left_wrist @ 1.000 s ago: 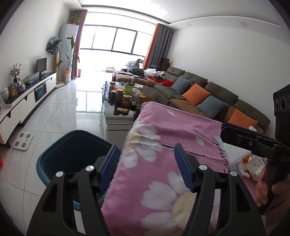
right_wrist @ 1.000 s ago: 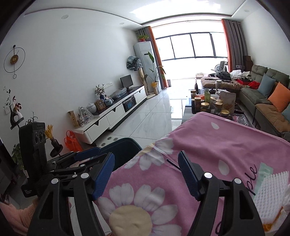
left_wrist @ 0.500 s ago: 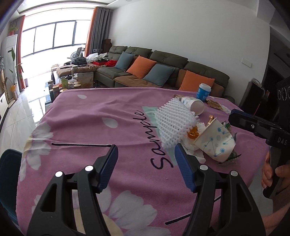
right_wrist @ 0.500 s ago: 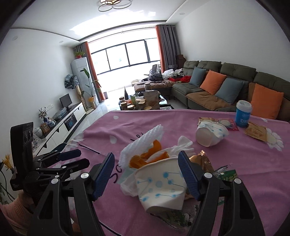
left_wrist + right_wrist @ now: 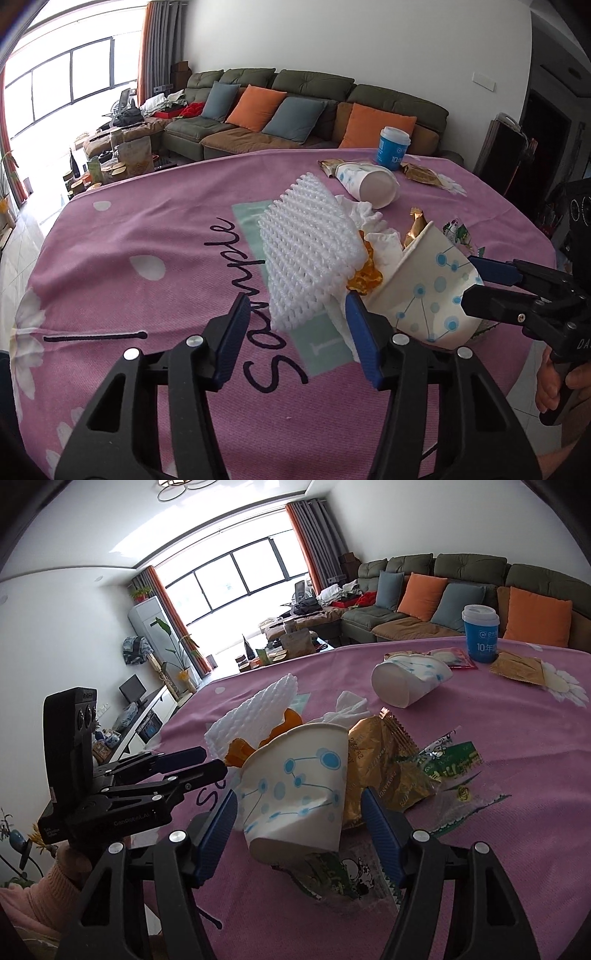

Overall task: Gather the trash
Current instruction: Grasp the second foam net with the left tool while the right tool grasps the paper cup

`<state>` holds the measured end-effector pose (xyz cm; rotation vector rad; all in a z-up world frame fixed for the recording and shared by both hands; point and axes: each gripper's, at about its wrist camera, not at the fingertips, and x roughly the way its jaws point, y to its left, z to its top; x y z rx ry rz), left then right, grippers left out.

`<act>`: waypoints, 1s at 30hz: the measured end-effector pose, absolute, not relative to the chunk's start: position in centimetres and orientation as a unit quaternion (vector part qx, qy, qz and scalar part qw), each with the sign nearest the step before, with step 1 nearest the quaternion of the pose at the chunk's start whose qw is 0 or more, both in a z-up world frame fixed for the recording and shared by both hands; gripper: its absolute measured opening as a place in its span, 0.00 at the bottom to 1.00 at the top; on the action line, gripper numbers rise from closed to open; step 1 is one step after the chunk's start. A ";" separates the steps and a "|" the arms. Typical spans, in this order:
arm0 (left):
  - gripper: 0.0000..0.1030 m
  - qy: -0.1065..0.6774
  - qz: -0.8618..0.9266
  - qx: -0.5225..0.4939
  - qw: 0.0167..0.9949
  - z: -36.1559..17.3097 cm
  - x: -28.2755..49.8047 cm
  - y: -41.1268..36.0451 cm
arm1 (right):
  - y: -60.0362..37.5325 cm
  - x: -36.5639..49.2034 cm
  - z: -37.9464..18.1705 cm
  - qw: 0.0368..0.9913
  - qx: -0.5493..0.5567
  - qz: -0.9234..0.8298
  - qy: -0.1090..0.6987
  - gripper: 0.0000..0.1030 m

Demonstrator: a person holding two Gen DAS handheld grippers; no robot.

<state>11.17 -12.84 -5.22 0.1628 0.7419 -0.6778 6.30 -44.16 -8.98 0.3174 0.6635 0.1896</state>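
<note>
A heap of trash lies on the pink flowered tablecloth (image 5: 147,229): a white foam net (image 5: 306,251), tissue (image 5: 384,247), orange peel (image 5: 364,277), a dotted paper cup (image 5: 295,790), a gold wrapper (image 5: 380,760) and a green wrapper (image 5: 450,764). My left gripper (image 5: 295,321) is closing, with the net's lower corner between its jaws, and the pads do not press on it. My right gripper (image 5: 299,823) is closing around the dotted cup (image 5: 432,291), with gaps at both pads. Each gripper appears in the other's view, left (image 5: 199,764) and right (image 5: 480,288).
Farther back on the table, a second paper cup (image 5: 369,182) lies on its side beside an upright blue lidded cup (image 5: 393,147) and flat snack packets (image 5: 517,668). Behind the table are a sofa (image 5: 295,107) with cushions and a cluttered coffee table (image 5: 122,155).
Both views swung from the blue bin and the table's edge to the trash heap. Both grippers came in close to it. The left jaws have narrowed.
</note>
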 end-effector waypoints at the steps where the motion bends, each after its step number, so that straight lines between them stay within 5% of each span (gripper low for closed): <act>1: 0.48 0.358 -0.322 0.082 0.873 -5.4 11.4 -13.1 | -44.2 6.3 -9.1 0.928 0.156 0.093 0.325 0.63; 6: 0.16 0.369 -0.329 0.077 0.866 -5.9 12.1 -13.5 | -44.3 6.2 -9.2 0.922 0.172 0.102 0.331 0.49; 8: 0.12 0.369 -0.327 0.072 0.867 -5.9 12.2 -13.3 | -44.3 6.1 -9.3 0.920 0.177 0.105 0.333 0.46; 14: 0.12 0.357 -0.316 0.062 0.877 -5.4 11.6 -12.0 | -44.4 6.1 -9.2 0.919 0.183 0.115 0.330 0.29; 30: 0.11 0.327 -0.278 -0.001 0.903 -3.1 8.9 -3.4 | -41.7 5.5 -6.8 0.928 0.148 0.152 0.306 0.26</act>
